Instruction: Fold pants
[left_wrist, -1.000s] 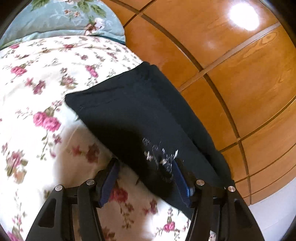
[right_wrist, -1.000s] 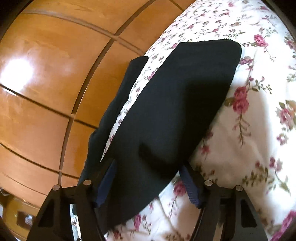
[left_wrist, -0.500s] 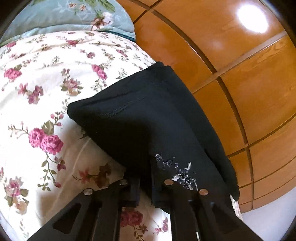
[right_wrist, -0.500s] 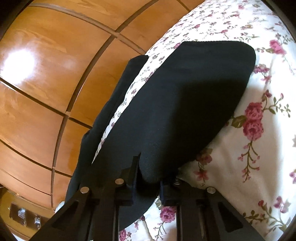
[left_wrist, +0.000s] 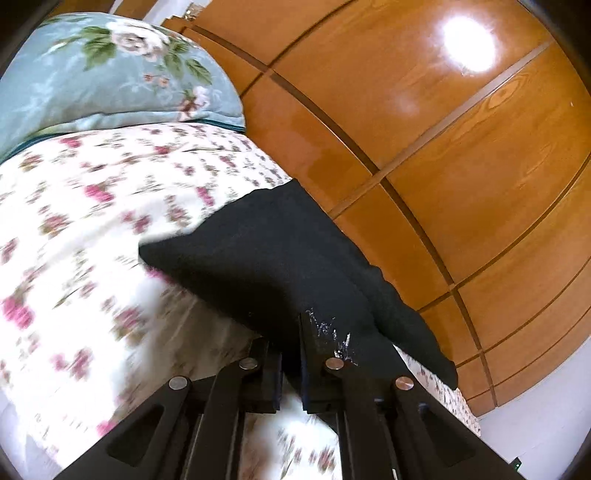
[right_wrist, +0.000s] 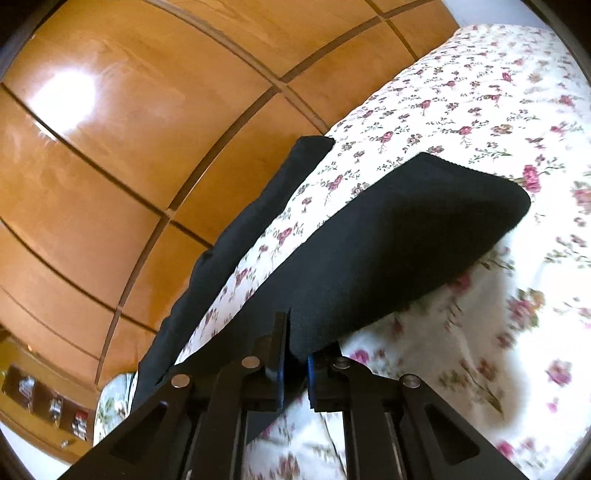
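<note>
The black pants (left_wrist: 266, 251) lie on a flowered bedsheet (left_wrist: 92, 221) beside the bed's edge, with a small silver print (left_wrist: 332, 334) near my left gripper (left_wrist: 291, 332). That gripper is shut on a lifted edge of the fabric. In the right wrist view the pants (right_wrist: 388, 240) rise off the sheet (right_wrist: 480, 92) toward my right gripper (right_wrist: 295, 347). Its jaws are closing, and the pads pinch a fold of the cloth. Another strip of the pants (right_wrist: 240, 240) hangs along the bed's edge.
A glossy wooden wardrobe (left_wrist: 443, 147) stands close along the bed's side and fills the left of the right wrist view (right_wrist: 129, 147). A pale blue flowered pillow (left_wrist: 92, 74) lies at the head of the bed. Open sheet lies beyond the pants.
Both grippers went from open around the pants' edge to shut on it. Both have since risen, lifting the gripped fabric off the sheet.
</note>
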